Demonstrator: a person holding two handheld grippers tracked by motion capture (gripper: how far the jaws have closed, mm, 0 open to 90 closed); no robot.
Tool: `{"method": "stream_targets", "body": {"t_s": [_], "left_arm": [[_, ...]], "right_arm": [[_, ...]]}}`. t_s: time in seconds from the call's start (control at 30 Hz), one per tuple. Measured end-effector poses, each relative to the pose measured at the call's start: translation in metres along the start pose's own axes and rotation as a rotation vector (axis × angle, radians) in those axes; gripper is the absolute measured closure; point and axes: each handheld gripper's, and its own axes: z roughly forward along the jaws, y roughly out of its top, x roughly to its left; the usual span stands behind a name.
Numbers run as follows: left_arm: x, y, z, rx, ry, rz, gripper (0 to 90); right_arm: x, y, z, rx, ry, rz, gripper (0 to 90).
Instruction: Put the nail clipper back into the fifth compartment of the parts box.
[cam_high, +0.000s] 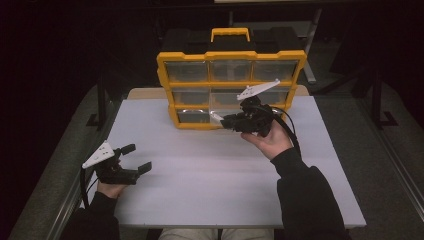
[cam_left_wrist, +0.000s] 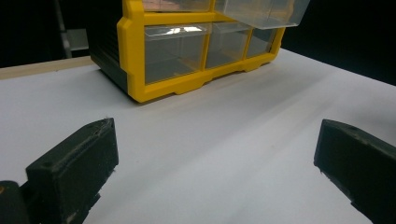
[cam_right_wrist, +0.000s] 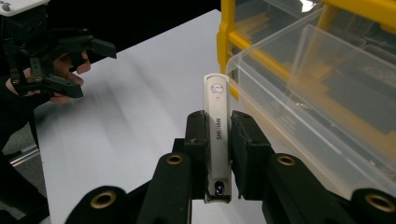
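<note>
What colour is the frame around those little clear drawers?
Yellow. The drawer cabinet's frame shows best in the high view, with a black back.

Dark lab: white table (cam_high: 210, 190), parts organiser (cam_high: 231, 90)

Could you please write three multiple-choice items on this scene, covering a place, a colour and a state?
1. Where does the open drawer sit relative to the right gripper?
A. right beside it
B. on the floor
C. behind the person

2. What colour is the organizer's frame?
A. red
B. yellow
C. green

3. How is the left gripper?
A. shut on a drawer
B. shut on a cloth
C. open, holding nothing

Answers: 1 A, the clear drawer juts out next to the jaws clamping the white slim object. 2 B, the frame is yellow. 3 C, its jaws stand apart over bare table.
</note>
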Motion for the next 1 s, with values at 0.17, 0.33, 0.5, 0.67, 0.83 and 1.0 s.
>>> {"method": "stream_targets", "body": {"t_s": [0.17,0.33,0.5,0.67,0.83,1.0], "left_arm": [[0.0,0.0,0.0,0.002,-0.002,0.0,0.0],[0.0,0.0,0.0,0.002,-0.001,0.0,0.0],[0.0,0.0,0.0,0.002,-0.001,-0.001,0.0],[0.0,0.0,0.0,0.002,-0.003,0.0,0.0],[0.0,0.0,0.0,0.001,-0.002,0.0,0.0],[0.0,0.0,0.001,0.0,-0.002,-0.003,0.0]], "right_arm": [[-0.002,0.006,-0.004,-0.01,-0.009,-0.006,75.9],[-0.005,0.013,-0.008,-0.013,-0.023,-0.002,75.9],[-0.007,0.018,-0.008,-0.018,-0.028,-0.006,75.9],[-0.011,0.023,-0.008,-0.018,-0.038,-0.004,75.9],[-0.016,0.028,-0.007,-0.014,-0.05,-0.004,75.9],[-0.021,0.033,-0.008,-0.02,-0.064,-0.002,75.8]]}}
